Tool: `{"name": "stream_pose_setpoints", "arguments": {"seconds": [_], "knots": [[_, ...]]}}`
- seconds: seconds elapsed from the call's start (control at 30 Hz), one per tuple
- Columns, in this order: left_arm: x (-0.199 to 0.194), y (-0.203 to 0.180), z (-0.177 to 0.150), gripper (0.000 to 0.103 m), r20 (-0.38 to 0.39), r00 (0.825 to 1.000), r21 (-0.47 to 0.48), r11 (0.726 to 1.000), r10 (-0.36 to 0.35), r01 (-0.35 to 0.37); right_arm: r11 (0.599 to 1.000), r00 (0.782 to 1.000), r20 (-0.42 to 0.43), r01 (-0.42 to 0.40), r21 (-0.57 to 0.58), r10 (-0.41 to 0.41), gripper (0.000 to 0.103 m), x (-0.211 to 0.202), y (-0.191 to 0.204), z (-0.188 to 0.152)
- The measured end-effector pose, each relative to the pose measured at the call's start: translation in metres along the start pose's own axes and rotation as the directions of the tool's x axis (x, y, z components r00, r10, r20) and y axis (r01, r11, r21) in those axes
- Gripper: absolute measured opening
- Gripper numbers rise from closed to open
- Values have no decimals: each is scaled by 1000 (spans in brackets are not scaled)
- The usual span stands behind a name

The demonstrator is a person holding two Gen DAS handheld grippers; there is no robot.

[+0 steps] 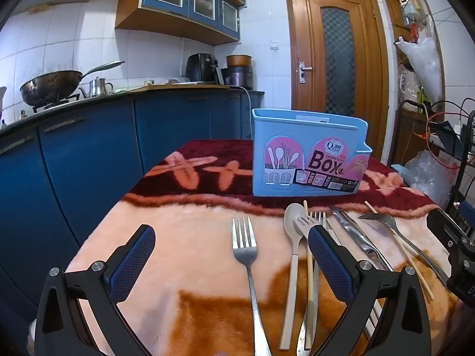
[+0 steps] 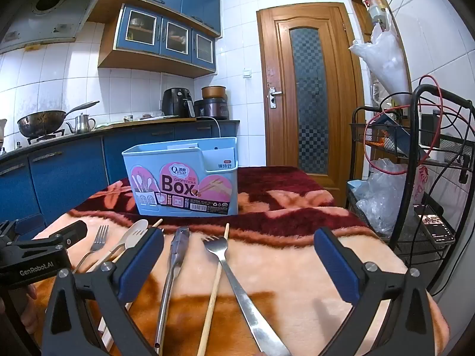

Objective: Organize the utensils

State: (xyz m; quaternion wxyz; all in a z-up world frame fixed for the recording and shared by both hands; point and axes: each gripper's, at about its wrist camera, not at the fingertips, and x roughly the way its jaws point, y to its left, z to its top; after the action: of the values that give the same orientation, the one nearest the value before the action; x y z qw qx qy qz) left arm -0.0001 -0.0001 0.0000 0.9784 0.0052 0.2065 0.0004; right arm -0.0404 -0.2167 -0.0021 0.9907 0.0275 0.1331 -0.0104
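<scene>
Tongs [image 2: 175, 255] clear from right, box [image 2: 184, 178] compartments

The light-blue utensil box [image 2: 184, 178] carries a pink front label [image 2: 181, 188] reading "Qinar" above "CHOPSTICKS" and a large "Box"; a barcode strip runs along the label's lower edge, its digits too small to read. A white card [image 2: 221, 158] standing in the box's side compartment bears a small red mark and blue characters that cannot be made out. In the right wrist view, the black body of the left claw [image 2: 32, 270] is printed "GenRobot.AI" in white.
</scene>
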Motion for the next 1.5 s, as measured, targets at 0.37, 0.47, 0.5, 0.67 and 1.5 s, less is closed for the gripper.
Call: {"name": "stream_pose_setpoints", "arguments": {"seconds": [0.37, 0.47, 0.5, 0.67, 1.5], "knots": [[-2, 5, 10, 102, 7, 1000, -10, 1000, -2, 2, 1000, 1000, 2, 1, -2, -1, 103, 0, 0, 0], [-6, 3, 3, 102, 26, 1000, -10, 1000, 1, -1, 1000, 1000, 2, 0, -1, 0, 103, 0, 0, 0], [-7, 3, 3, 102, 28, 1000, -11, 1000, 2, -1, 1000, 1000, 2, 0, -1, 0, 103, 0, 0, 0], [-6, 2, 4, 102, 28, 1000, -11, 1000, 2, -2, 1000, 1000, 1, 0, -2, 0, 103, 0, 0, 0], [-6, 3, 2, 102, 34, 999, -13, 1000, 2, -1, 1000, 1000, 0, 1, -4, -1, 103, 0, 1, 0]]}}
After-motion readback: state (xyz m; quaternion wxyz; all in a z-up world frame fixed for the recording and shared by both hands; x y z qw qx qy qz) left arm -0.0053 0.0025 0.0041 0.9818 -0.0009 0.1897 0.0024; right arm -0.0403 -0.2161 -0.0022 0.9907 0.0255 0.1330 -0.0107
